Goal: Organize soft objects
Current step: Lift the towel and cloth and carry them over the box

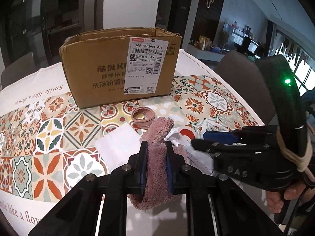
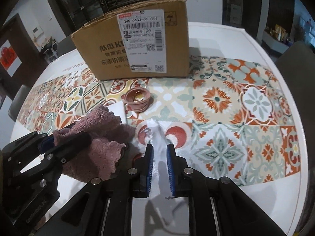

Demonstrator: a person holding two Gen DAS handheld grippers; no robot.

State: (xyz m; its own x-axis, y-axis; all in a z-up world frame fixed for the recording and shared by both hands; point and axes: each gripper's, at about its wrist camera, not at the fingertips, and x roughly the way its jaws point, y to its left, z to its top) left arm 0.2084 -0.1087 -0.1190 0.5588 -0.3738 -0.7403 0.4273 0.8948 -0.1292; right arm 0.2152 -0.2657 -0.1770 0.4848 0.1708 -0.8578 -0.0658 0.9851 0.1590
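Your left tongs (image 1: pixel 155 165) clenched on pink towel (image 1: pixel 157 137) — your right tongs (image 2: pixel 159 167) parted, white cloth (image 2: pixel 159 143) between pads — cardboard box (image 1: pixel 118 66) behind on tabletop (image 1: pixel 196 63).

towel (image 1: pixel 157 133): fluffy pink cloth | box (image 1: pixel 122 66): matt cardboard | table (image 2: pixel 226 33): glossy white

box (image 1: pixel 120 66) behind coil (image 1: pixel 142 116), towel (image 1: pixel 157 137) nearest

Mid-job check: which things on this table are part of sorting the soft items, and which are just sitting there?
In the job:
- pink fuzzy towel, clamped in the left gripper
- white cloth, between the right gripper pads
- open cardboard box, the likely destination
- folded white cloth

Lying about:
- pink coiled ring
- patterned tablecloth
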